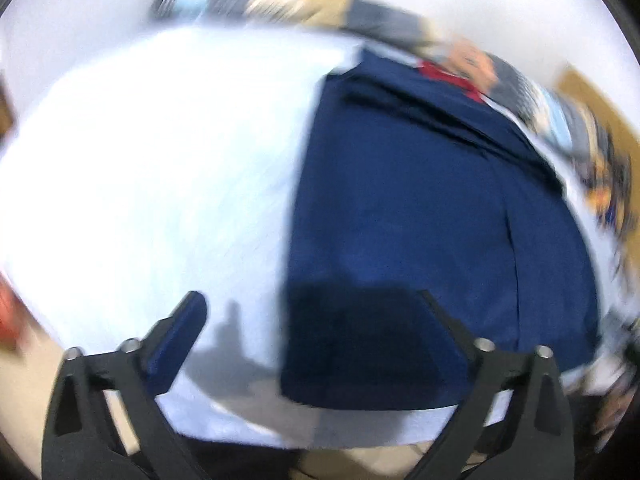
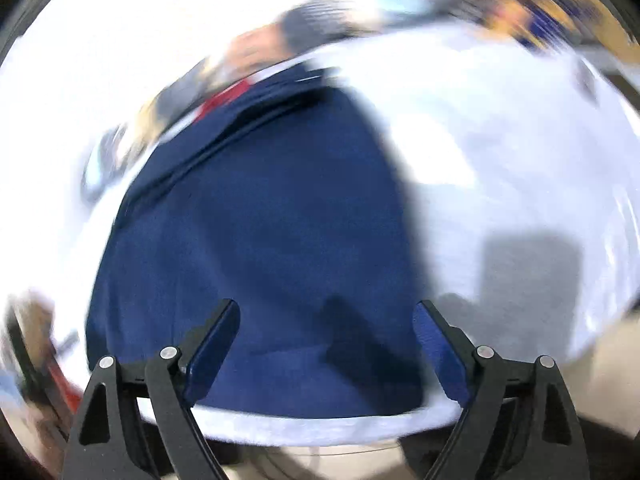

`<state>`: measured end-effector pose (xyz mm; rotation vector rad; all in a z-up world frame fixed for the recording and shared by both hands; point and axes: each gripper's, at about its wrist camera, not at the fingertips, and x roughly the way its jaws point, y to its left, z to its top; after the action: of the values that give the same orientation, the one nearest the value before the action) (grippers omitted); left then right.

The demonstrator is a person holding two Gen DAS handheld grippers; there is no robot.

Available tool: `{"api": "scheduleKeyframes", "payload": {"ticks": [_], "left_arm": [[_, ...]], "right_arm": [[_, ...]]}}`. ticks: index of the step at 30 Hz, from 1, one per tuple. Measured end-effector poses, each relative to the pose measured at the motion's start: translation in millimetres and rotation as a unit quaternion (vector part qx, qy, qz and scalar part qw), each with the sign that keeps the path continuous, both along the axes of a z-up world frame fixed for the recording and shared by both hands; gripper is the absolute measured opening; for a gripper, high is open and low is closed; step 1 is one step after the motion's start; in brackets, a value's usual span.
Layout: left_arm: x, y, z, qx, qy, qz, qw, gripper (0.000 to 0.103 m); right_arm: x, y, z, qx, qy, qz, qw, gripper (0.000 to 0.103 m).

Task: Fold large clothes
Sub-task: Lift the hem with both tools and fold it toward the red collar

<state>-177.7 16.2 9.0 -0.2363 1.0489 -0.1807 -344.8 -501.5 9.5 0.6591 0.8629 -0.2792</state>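
Note:
A navy blue garment [image 1: 420, 216] lies flat on a white-covered table [image 1: 140, 160], folded into a long panel with a crease across its far end. My left gripper [image 1: 312, 300] is open and empty, above the garment's near left edge. In the right wrist view the same garment [image 2: 260, 220] fills the centre. My right gripper [image 2: 326, 308] is open and empty, above the garment's near right part. Both views are motion-blurred.
The white table cover [image 2: 500, 152] extends to the right of the garment. The table's near edge [image 2: 320, 428] runs just below the garment, with beige floor beneath. A person in red [image 1: 448, 74] and blurred clutter stand beyond the far edge.

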Motion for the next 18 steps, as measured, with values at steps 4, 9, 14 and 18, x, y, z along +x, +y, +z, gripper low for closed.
{"api": "scheduleKeyframes", "payload": {"ticks": [4,9,14,18], "left_arm": [[7,27,-30,-0.1,0.055,0.034,0.9929,0.063],[4,2,-25,-0.102,0.041,-0.016,0.9938,0.061],[-2,-30,-14,-0.073,0.01,-0.089,0.9933,0.061],[-3,-32,-19,-0.001,0.004,-0.077,0.997,0.061]], "right_arm": [[-15,-40,-39,0.142,0.006,-0.06,0.988,0.071],[-4,-26,-50,0.204,-0.013,-0.021,0.979,0.071],[20,6,-34,0.177,-0.028,0.07,0.981,0.061],[31,11,-35,0.107,0.012,0.066,0.992,0.043]]}}
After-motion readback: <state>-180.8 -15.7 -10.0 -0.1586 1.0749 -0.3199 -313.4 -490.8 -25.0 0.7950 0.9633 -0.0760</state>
